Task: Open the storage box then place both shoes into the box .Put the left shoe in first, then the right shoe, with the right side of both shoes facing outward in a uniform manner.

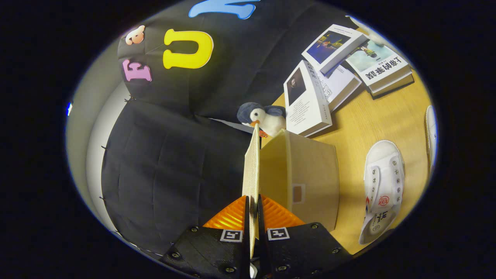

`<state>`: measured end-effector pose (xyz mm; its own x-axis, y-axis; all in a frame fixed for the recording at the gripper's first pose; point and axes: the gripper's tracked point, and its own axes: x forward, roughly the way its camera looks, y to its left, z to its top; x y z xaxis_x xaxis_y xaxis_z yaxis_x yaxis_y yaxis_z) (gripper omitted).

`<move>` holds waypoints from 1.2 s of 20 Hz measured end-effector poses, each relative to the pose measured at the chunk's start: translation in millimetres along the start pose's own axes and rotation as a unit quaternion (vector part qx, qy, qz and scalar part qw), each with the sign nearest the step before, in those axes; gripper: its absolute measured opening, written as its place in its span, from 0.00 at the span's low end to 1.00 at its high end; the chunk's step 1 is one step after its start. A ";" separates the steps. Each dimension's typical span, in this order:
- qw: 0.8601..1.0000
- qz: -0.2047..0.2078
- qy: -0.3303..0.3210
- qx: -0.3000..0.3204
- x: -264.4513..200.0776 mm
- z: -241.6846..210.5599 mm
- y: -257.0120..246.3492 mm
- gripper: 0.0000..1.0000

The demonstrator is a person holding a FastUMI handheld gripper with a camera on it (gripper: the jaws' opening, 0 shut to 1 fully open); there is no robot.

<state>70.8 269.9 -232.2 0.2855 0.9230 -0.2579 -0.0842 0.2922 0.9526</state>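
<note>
Gripper [254,207] is pinched on the lid [252,166] of the one box [310,182], lid held edge-on between both fingers. One shoe [381,186] lies on the table [372,124] beside the box. Four books [341,73] and one penguin toy [263,116] are seen beyond it.

A staged booth is shown: a wooden table [387,116] is enclosed by black cloth walls [174,162], with stacked books [337,69] and a plush penguin [263,116] at the far side.

rolled sideways, gripper [253,211] close on lid [252,166]
</note>
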 end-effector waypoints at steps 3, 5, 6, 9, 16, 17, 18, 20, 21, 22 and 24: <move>1.000 0.018 0.006 -0.021 2.5 -1.9 28.6 0.09; 0.999 0.029 0.012 -0.033 6.5 -3.7 46.0 0.09; 0.999 0.034 0.016 -0.038 9.2 -4.4 54.8 0.09; 0.997 0.045 0.027 -0.062 20.6 -7.8 80.3 0.09; 0.989 0.060 0.059 -0.118 66.3 -23.7 133.5 0.09; 0.989 0.061 0.064 -0.122 73.9 -25.1 140.4 0.09; 0.987 0.064 0.068 -0.127 81.2 -26.6 143.6 0.09; 0.985 0.062 0.079 -0.141 104.2 -30.2 155.1 0.10; 0.984 0.063 0.085 -0.143 111.8 -34.9 161.4 0.10; 0.983 0.063 0.090 -0.146 119.4 -37.7 167.1 0.10; 0.981 0.061 0.097 -0.158 136.4 -45.0 172.3 0.12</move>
<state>52.2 457.4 -110.5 0.0704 0.9772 -0.2004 -0.4062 0.2116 0.8890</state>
